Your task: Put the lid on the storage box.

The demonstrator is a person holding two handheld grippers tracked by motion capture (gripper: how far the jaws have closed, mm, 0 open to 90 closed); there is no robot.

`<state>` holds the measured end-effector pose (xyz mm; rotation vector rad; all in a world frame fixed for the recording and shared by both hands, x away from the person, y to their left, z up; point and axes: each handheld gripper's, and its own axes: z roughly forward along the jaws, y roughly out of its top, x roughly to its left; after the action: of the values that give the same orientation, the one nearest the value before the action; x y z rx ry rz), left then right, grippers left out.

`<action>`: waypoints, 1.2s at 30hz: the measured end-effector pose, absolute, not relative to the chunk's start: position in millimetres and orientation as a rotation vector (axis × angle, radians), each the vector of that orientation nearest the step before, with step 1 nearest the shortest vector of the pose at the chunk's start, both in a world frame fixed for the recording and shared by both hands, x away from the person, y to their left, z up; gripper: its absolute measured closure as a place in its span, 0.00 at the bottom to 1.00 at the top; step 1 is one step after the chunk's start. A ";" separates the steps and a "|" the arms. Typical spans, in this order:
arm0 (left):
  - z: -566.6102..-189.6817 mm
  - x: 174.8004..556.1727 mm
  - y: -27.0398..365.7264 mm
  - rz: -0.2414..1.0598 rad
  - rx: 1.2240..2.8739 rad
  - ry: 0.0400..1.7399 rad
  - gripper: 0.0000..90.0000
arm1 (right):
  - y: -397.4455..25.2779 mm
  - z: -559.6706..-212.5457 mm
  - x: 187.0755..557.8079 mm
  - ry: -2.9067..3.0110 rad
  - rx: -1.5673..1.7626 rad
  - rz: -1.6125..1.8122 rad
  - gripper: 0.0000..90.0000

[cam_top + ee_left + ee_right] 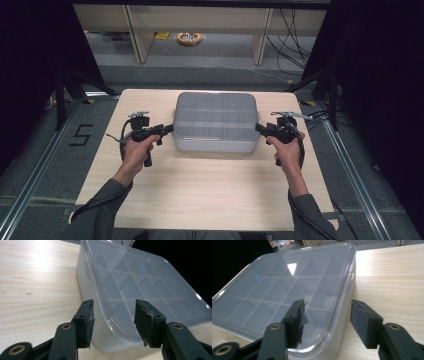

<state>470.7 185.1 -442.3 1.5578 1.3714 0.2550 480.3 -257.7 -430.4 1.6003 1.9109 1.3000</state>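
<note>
A translucent plastic box with a clear lid and a grid of dividers inside sits mid-table. My left gripper is at the box's near-left corner, open, its jaws straddling the lid's rim. My right gripper is at the near-right corner, open too, with one jaw over the lid and the other outside the wall. In the left gripper view the box rises between the pads; in the right gripper view the box lies under the left jaw. A small blue mark shows on the lid.
The light wooden table has bare room in front of the box and at both sides. Beyond the far edge lie the floor, wooden shelf legs, cables and a yellow ring-shaped object.
</note>
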 end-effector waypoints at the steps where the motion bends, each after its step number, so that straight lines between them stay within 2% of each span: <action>1: -442.6 465.4 186.0 0.251 1.564 1.360 0.54 | -258.3 -430.1 474.8 1.907 1.592 1.323 0.48; 4: -441.6 452.7 188.6 0.300 1.580 1.334 0.55 | -258.9 -429.8 468.7 1.910 1.568 1.310 0.47; 11: -445.0 433.1 193.4 0.273 1.552 1.304 0.53 | -255.1 -431.2 453.1 1.969 1.539 1.290 0.45; 15: -446.7 431.2 193.8 0.299 1.581 1.299 0.50 | -254.5 -432.7 447.1 1.991 1.532 1.280 0.42; 24: -455.5 424.3 192.4 0.253 1.611 1.307 0.41 | -251.0 -434.1 436.0 2.026 1.533 1.271 0.34; 36: -467.0 408.6 186.8 0.240 1.661 1.283 0.36 | -247.1 -442.0 421.0 2.064 1.497 1.252 0.30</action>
<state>408.6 186.8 -467.0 1.6607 1.2832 0.2401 421.0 -247.1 -442.0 1.4972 2.0640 1.2519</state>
